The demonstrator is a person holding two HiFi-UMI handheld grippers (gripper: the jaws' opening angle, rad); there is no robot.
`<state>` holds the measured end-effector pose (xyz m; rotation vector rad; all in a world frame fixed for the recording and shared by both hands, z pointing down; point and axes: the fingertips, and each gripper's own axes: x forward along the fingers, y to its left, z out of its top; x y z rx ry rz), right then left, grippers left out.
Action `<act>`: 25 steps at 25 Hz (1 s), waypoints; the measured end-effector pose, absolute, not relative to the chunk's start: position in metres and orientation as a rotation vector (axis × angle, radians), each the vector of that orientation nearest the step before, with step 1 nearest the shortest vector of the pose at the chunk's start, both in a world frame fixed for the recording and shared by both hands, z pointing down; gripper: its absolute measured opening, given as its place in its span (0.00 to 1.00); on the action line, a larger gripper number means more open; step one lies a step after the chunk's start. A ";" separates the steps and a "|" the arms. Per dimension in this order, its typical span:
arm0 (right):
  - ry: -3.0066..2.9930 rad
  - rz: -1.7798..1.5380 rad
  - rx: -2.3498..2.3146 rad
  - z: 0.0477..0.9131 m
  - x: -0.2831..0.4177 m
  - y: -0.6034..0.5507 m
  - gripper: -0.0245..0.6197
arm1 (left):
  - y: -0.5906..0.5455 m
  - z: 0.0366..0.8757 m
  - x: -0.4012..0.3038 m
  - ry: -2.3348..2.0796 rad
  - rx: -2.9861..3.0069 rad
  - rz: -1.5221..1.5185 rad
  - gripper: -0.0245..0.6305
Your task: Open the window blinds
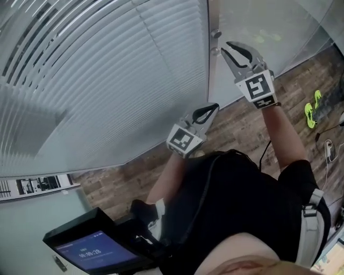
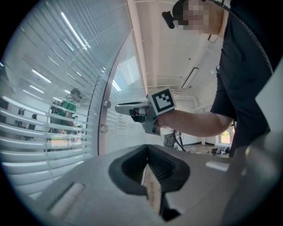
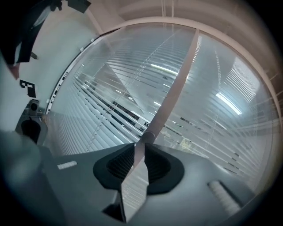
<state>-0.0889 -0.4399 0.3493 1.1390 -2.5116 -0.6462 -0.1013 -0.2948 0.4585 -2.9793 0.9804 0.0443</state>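
White slatted blinds point(image 1: 107, 80) hang shut behind a glass wall, left of a pale upright frame point(image 1: 213, 16) that carries two round knobs point(image 1: 216, 34) point(image 1: 216, 51). My right gripper point(image 1: 224, 46) is raised to the lower knob, jaws slightly apart. In the right gripper view the knob point(image 3: 148, 137) sits just past the tips of the right gripper point(image 3: 139, 145), not between the pads; the blinds point(image 3: 110, 88) fill the background. My left gripper point(image 1: 215, 106) hangs lower, shut and empty. In the left gripper view the left gripper point(image 2: 147, 149) points past both knobs point(image 2: 106, 104) towards the right gripper point(image 2: 118, 107).
Wood-plank floor point(image 1: 236, 129) runs along the foot of the glass. A dark device with a lit blue screen point(image 1: 91, 250) stands at the lower left. Yellow-green shoes point(image 1: 310, 114) and cables lie at the right. Behind the blinds stands a person in green point(image 2: 66, 110).
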 end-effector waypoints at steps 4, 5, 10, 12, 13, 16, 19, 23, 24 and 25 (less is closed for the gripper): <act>-2.557 -0.622 1.108 0.357 -0.083 -0.423 0.08 | -0.295 0.460 -0.102 0.985 -2.979 0.013 0.04; -2.577 -0.614 1.099 0.358 -0.081 -0.417 0.06 | -0.295 0.461 -0.101 0.986 -2.984 0.013 0.04; -2.691 -0.519 1.053 0.372 -0.070 -0.391 0.05 | -0.291 0.461 -0.096 0.957 -2.996 0.010 0.04; -2.712 -0.461 1.044 0.383 -0.061 -0.385 0.05 | -0.292 0.460 -0.092 0.955 -2.989 0.008 0.04; -2.726 -0.424 1.045 0.389 -0.055 -0.383 0.05 | -0.293 0.460 -0.089 0.957 -2.985 0.008 0.04; -2.805 -0.279 1.052 0.406 -0.040 -0.372 0.05 | -0.293 0.458 -0.083 0.957 -2.991 0.005 0.04; -2.924 -0.117 1.033 0.418 -0.031 -0.352 0.05 | -0.290 0.457 -0.081 0.974 -3.005 0.000 0.04; -3.015 -0.054 0.939 0.428 -0.023 -0.325 0.05 | -0.288 0.452 -0.074 1.006 -3.002 -0.013 0.04; -3.020 -0.058 0.925 0.431 -0.018 -0.318 0.05 | -0.285 0.454 -0.068 1.003 -3.001 -0.023 0.04; -3.022 -0.053 0.922 0.434 -0.011 -0.313 0.05 | -0.283 0.456 -0.062 0.998 -3.003 -0.034 0.04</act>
